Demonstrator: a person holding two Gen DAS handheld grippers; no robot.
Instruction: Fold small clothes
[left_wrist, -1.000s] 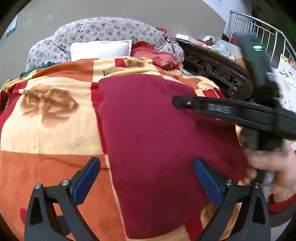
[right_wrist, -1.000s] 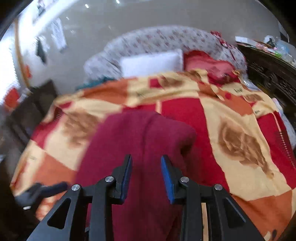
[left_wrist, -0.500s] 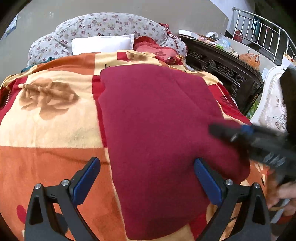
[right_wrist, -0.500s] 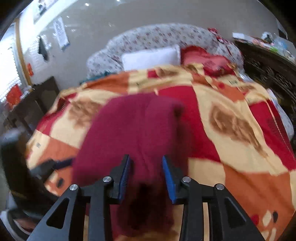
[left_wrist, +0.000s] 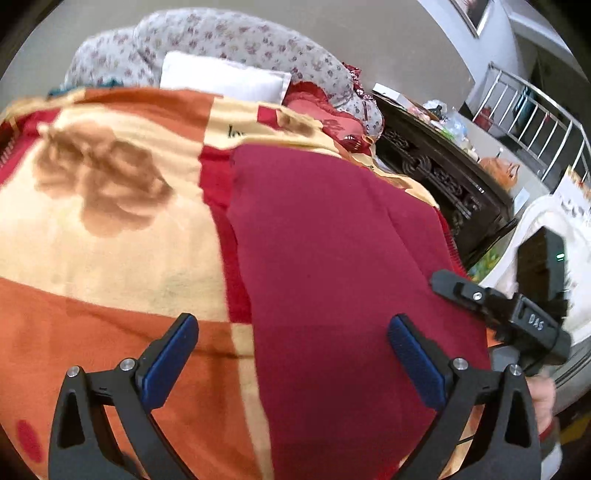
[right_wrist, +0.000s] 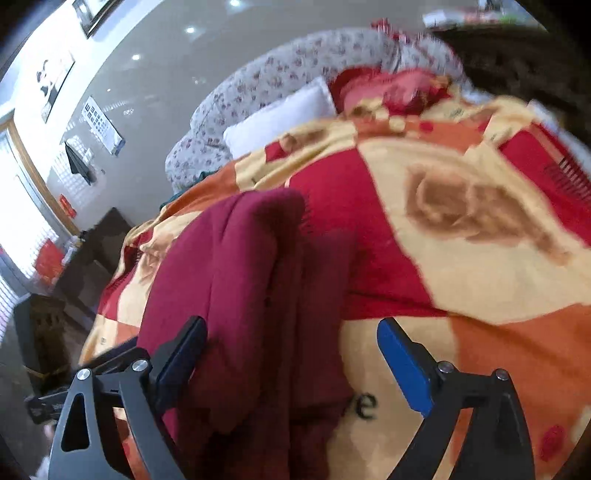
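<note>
Right claw (right_wrist: 291, 354) wide over garment (right_wrist: 236, 280)

A bed under an orange, cream and red patchwork blanket (left_wrist: 110, 236) carries a white pillow (left_wrist: 221, 77); a dark carved wooden cabinet (left_wrist: 443, 177) stands beside it, with glossy grey walls (right_wrist: 155, 85) behind.

My left wrist camera looks forward and down along its fingers, close over the maroon garment (left_wrist: 332, 258) on the blanket (left_wrist: 110, 240), pillow (left_wrist: 221, 79) at twelve o'clock. My right wrist camera faces likewise from the garment's other side, tilted. Both share garment, blanket and pillow.
</note>
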